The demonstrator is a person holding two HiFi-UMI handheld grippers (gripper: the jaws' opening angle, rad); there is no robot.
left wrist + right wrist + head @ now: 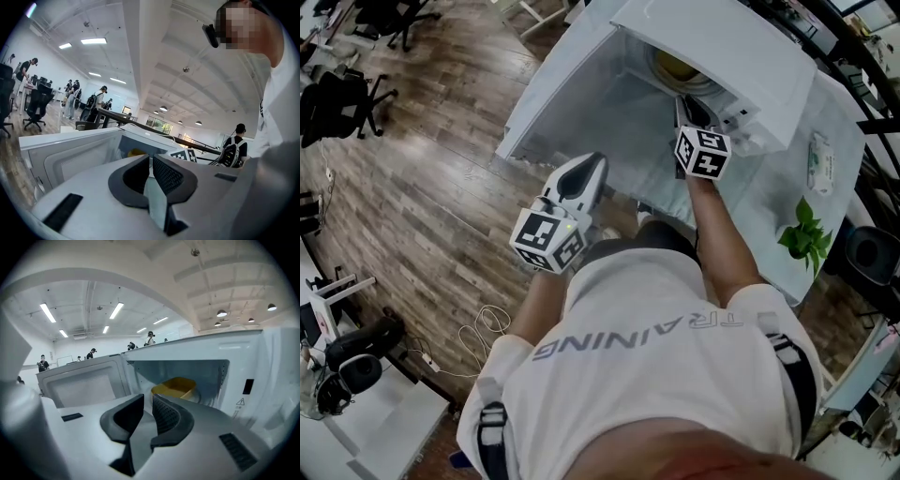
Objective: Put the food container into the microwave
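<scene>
Sitting well inside the microwave (722, 47) is the yellow food container (176, 386), on what looks like the round turn plate. The door (572, 103) hangs wide open to the left. So I think the job is done or nearly done. Maybe only the door needs closing, if that counts. The right tool (147, 400) is up in front of the opening & points at the container but doesn't touch it. Its 2 jaws are close together w/ just a thin slit & nothing in between. The left tool (151, 159) is lower down, near the person's tummy & the door edge. Its jaws are close together too & hold nothing. The container looks like thin plastic w/ a rim all round. My guess is that it's light, a bit bendy & smooth, so it can slip. I can't see if there's food in it. If there is, it'd be heavier & could spill when tipped. The best place to grab is the rim on the near side, w/ one jaw in & one jaw out, & keep it flat. No hard squeeze, or the wall may bend. The microwave stands on a white surface (787, 187), w/ a small green plant (802, 234) near it.
</scene>
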